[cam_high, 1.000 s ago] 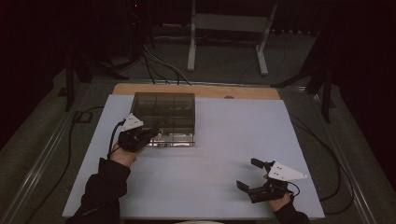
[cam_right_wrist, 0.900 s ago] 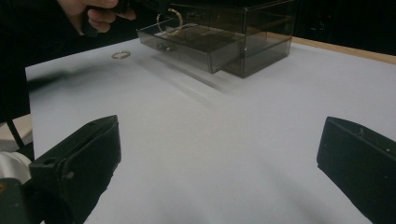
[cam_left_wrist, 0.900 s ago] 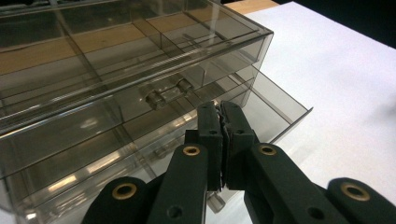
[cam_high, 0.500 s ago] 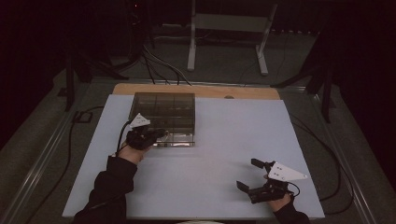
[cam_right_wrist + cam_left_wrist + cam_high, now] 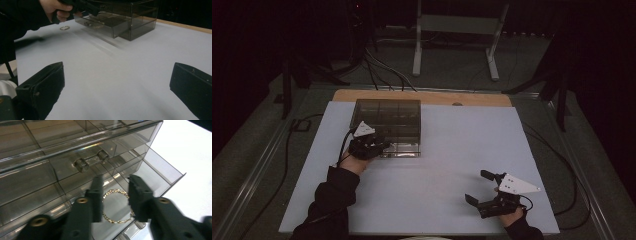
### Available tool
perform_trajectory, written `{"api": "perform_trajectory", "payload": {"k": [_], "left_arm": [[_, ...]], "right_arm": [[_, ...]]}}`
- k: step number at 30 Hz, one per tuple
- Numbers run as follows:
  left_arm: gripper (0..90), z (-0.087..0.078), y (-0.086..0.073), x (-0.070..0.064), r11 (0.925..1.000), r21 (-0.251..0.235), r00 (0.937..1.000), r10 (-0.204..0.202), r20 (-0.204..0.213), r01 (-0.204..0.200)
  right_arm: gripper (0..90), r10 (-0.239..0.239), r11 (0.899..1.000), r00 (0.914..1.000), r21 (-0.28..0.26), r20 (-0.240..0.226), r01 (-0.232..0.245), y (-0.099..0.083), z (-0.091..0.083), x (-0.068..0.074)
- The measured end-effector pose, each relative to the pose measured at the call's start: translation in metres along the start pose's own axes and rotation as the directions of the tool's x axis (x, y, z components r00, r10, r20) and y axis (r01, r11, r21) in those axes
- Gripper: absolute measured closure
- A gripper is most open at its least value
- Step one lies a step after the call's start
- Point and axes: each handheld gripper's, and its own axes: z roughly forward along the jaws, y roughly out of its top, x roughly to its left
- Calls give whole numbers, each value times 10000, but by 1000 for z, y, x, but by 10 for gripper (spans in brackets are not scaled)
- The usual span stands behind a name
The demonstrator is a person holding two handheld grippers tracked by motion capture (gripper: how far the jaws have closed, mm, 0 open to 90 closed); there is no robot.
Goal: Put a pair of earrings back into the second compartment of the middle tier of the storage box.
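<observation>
Smoky clear drawer box (image 5: 392, 122): left tool (image 5: 113, 195) has moved forward over its pulled-out drawer (image 5: 140, 177), jaws part-open straddling gold chain (image 5: 116, 206), ungripped, likely pickup next; right tool (image 5: 115, 90) wide open, empty.

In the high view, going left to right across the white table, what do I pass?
Left gripper at the front of the smoky clear plastic drawer box → bare stretch of white table → right gripper, fingers spread, near the front right edge.
</observation>
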Motion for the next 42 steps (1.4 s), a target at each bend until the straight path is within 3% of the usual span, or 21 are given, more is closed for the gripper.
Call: {"api": "perform_trajectory", "payload": {"k": [2, 5, 8, 14, 21, 25, 34, 42], "left_arm": [[483, -3, 0, -3, 9996, -88, 9996, 258, -98, -259], [411, -9, -2, -2, 9996, -273, 9997, 70, 221, -64], [350, -14, -5, -3, 9990, -392, 9997, 216, 103, -212], [192, -27, -6, -2, 9985, -553, 9999, 46, 109, -40], [105, -47, -8, 3, 9953, -961, 9997, -104, 220, 125], [36, -57, -10, 8, 9931, -1177, 9998, -25, -222, -1], [28, -76, -25, 27, 9905, -1355, 9957, -342, -856, 223], [28, -87, -44, 45, 9892, -1333, 9907, -762, -1126, 609]], "right_arm": [[0, -27, 10000, 10000, 6, -8, 27, 0, 0, 0], [0, -10, 10000, 10000, -4, -9, 10, 0, 0, 0], [0, -45, 10000, 10000, 7, -19, 45, 0, 0, 0], [0, -51, 10000, 10000, 3, -9, 51, 0, -1, 0], [0, 2, 10000, 10000, 0, -26, -2, 0, 0, 0], [0, -2, 10000, 10000, -28, -11, 2, 0, 0, 0], [0, -7, 10000, 10000, -18, -8, 7, 0, 0, 1], [0, -44, 10000, 10000, -12, 0, 44, 0, 0, 1]]}}
